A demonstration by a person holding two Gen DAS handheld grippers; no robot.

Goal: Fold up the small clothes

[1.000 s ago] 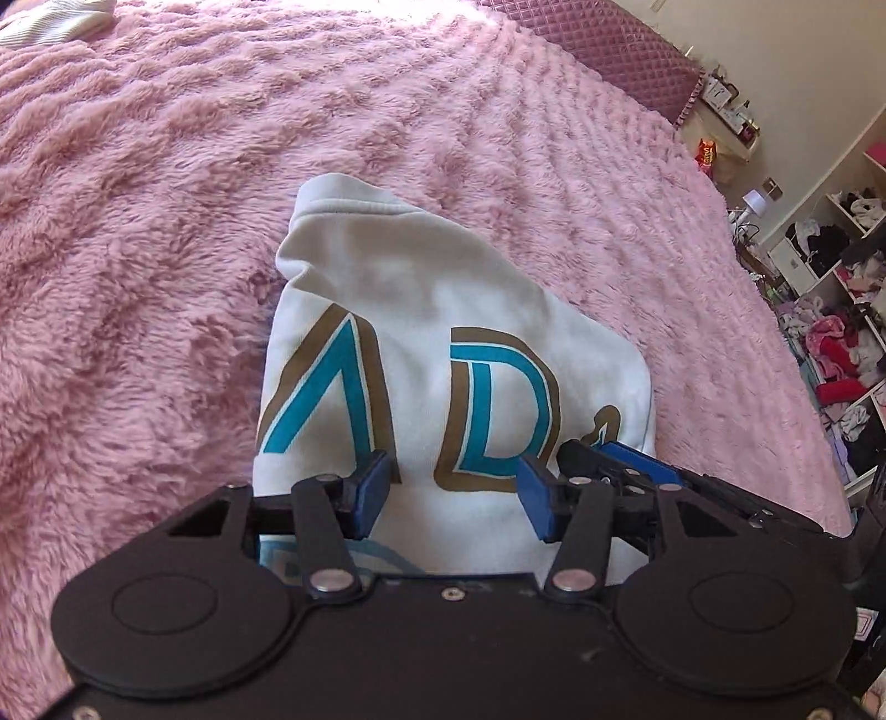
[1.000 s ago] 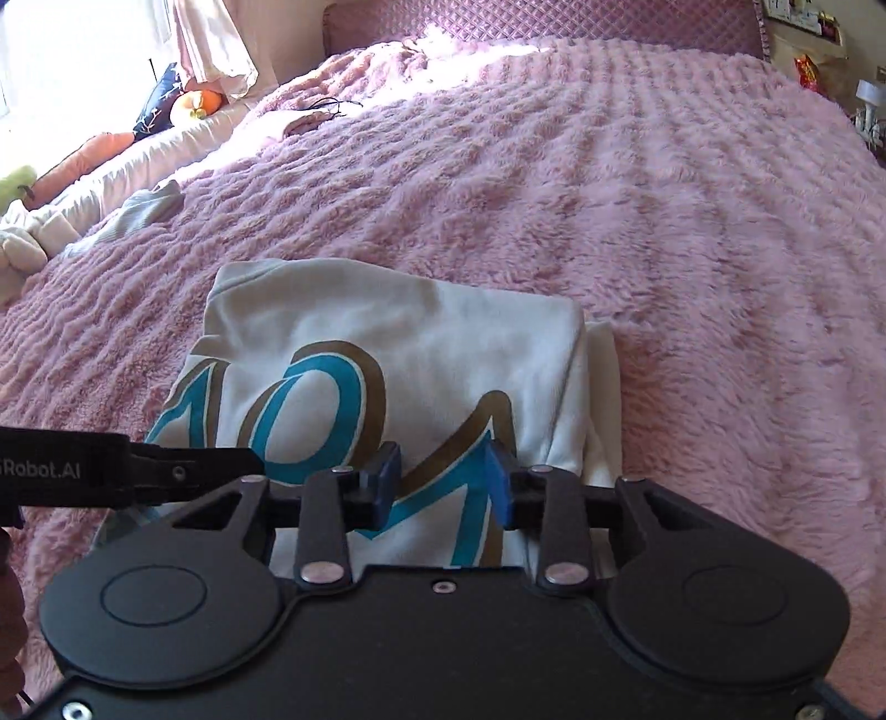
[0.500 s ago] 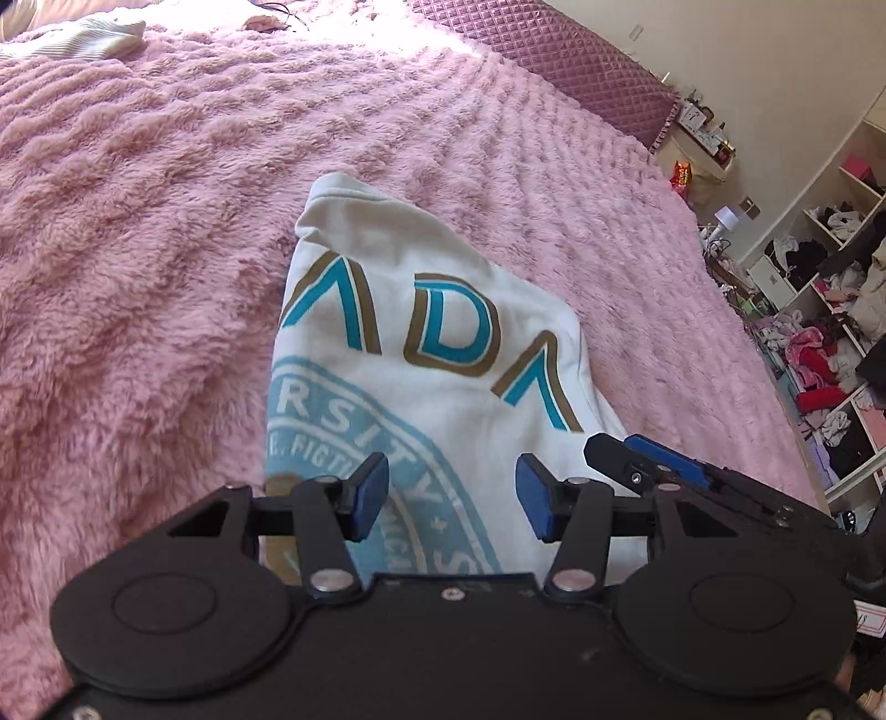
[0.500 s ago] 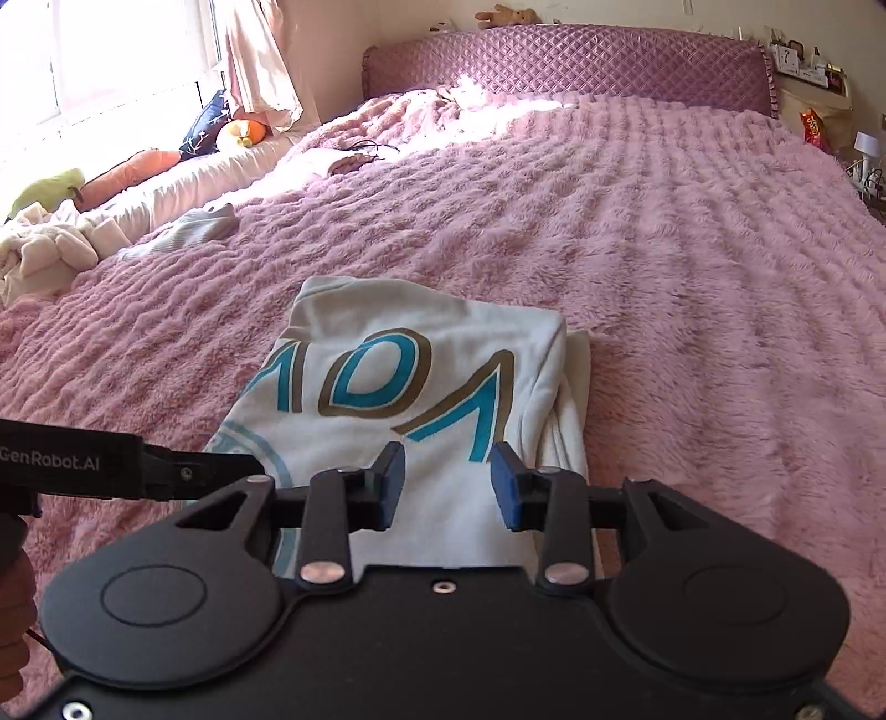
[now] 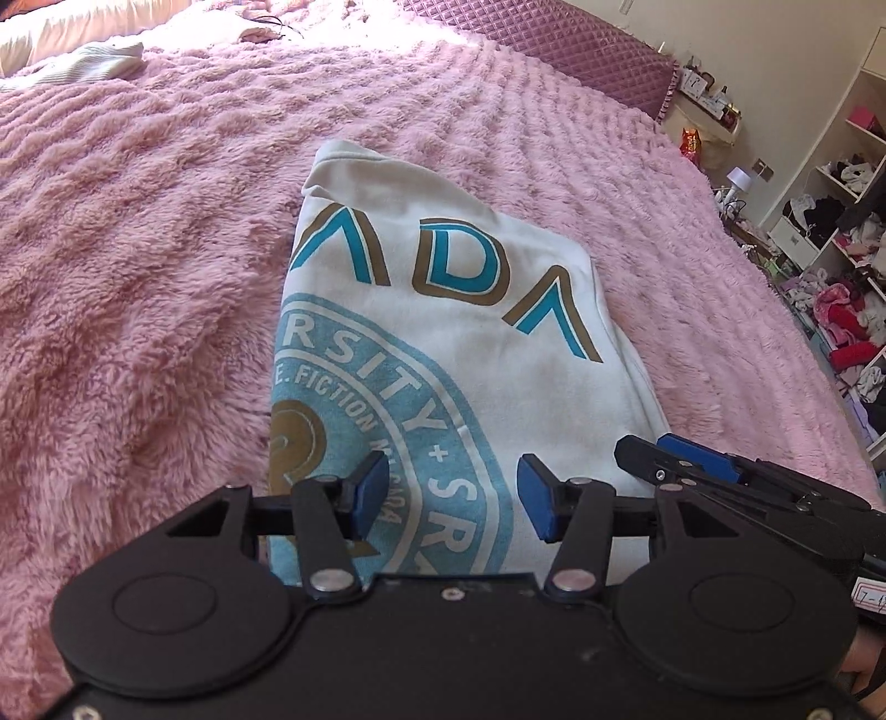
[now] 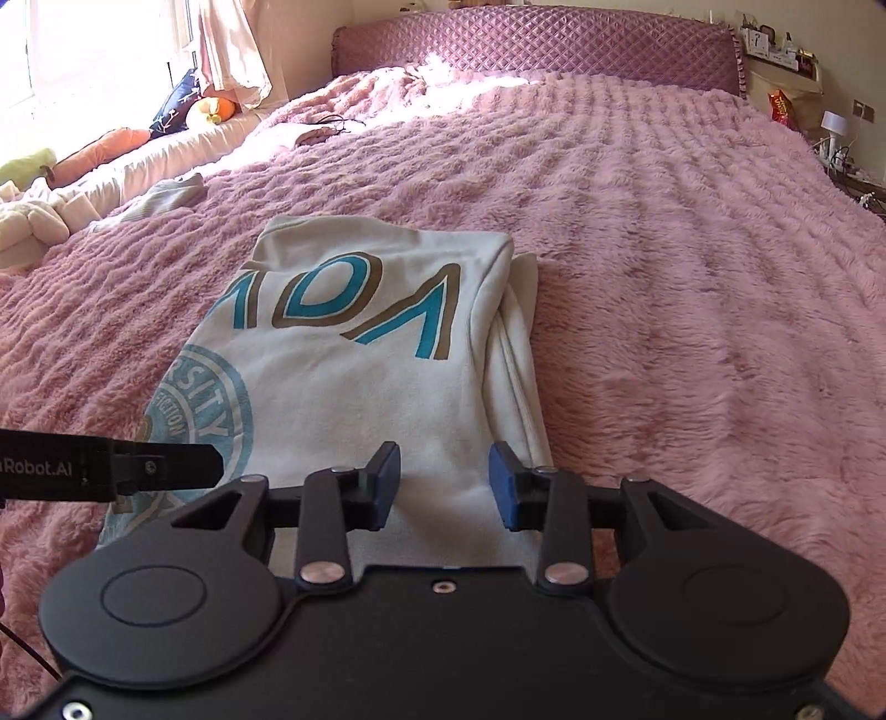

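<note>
A cream folded shirt (image 5: 459, 354) with teal and gold letters and a round teal emblem lies flat on the pink fluffy bedspread (image 5: 138, 288). It also shows in the right wrist view (image 6: 376, 354), with a folded edge along its right side. My left gripper (image 5: 451, 495) is open and empty, above the shirt's near part. My right gripper (image 6: 443, 484) is open and empty, above the shirt's near right part. The right gripper's tip shows in the left wrist view (image 5: 692, 459); the left gripper's tip shows in the right wrist view (image 6: 166, 462).
A quilted purple headboard (image 6: 531, 50) stands at the far end of the bed. Another pale garment (image 6: 160, 196) lies at the bed's left edge, with soft toys (image 6: 33, 216) beyond. Shelves of clothes (image 5: 841, 288) stand to the right.
Both grippers have drawn back and up from the shirt, so more of it, including the round emblem, is in view. The shirt itself has not moved.
</note>
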